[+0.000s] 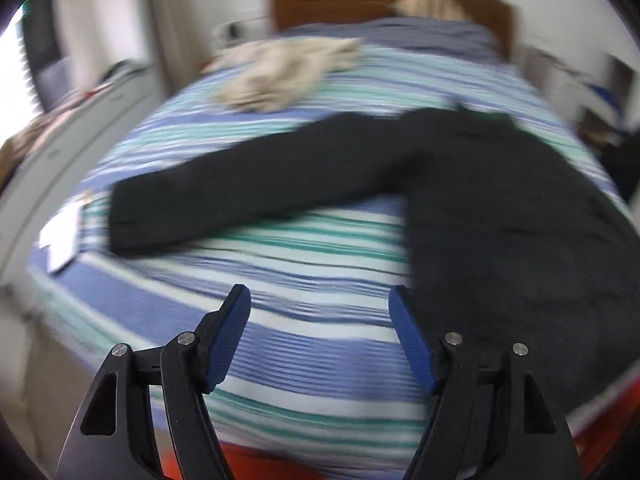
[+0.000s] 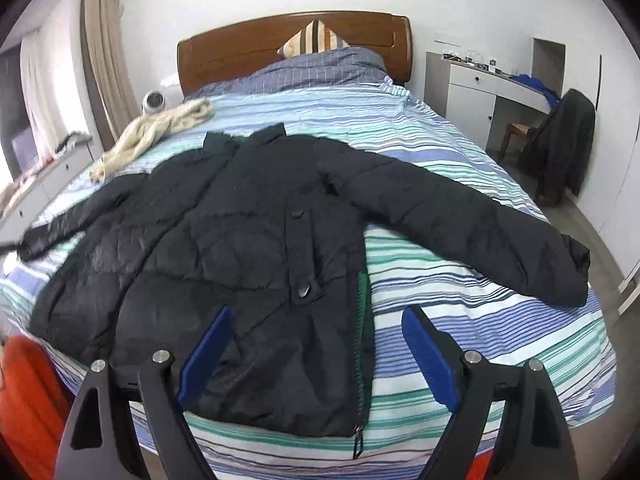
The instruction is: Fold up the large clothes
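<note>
Black jacket (image 2: 224, 264) spread flat across bed (image 2: 460, 344), hem at foot edge. Left claw (image 1: 320, 336), right claw (image 2: 316, 356) held open, empty. Risk: slippery padding bunched if sleeve dragged.

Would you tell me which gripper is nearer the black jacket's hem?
Right. The right gripper hangs open directly over the black jacket; the left gripper hangs over striped bedding beside it.

A home bedroom: a bed (image 2: 460, 168) with striped bedding and a wooden headboard (image 2: 240, 52), a pillow (image 2: 312, 40), curtains (image 2: 100, 40), and a white desk (image 2: 500, 80) with a chair (image 2: 516, 132) beside it.
</note>
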Demonstrator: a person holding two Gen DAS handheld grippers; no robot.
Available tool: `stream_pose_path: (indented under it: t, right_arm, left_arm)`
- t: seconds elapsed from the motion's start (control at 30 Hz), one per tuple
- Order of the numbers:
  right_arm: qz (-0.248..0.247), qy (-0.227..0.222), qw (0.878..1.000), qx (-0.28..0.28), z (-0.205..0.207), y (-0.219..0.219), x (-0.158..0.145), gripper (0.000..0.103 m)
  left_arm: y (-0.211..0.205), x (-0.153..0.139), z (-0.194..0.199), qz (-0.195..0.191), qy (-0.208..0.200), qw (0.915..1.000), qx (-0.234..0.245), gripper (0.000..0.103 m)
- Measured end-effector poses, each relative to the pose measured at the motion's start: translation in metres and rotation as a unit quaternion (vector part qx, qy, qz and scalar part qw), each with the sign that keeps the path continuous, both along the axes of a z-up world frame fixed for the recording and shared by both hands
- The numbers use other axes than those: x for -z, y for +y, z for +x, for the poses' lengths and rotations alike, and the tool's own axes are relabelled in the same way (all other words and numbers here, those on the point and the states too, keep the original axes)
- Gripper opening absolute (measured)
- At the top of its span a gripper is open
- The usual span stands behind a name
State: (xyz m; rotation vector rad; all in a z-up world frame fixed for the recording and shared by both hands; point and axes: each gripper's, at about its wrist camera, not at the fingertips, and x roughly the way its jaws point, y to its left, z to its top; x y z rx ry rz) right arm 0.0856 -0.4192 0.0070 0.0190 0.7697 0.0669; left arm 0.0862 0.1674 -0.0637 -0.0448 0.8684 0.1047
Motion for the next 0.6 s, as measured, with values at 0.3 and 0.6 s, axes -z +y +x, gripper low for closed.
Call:
stream_pose_path:
  t: [0.3, 0.6]
  right_arm:
    - [-0.034, 0.154, 0.987, -0.038, 0.021, 0.013, 0.096, 0.089]
    - [0.101, 0.113, 0.988, 0.011, -0.006, -0.048, 0.063, 0.089]
  left_arm:
    - [-0.124, 0.072, -0.016, 0.085, 0.055, 0.9899, 0.099, 0.075]
    - [-0.085, 0.034, -0.037, 0.029, 0.039, 0.9972, 0.056, 0.098]
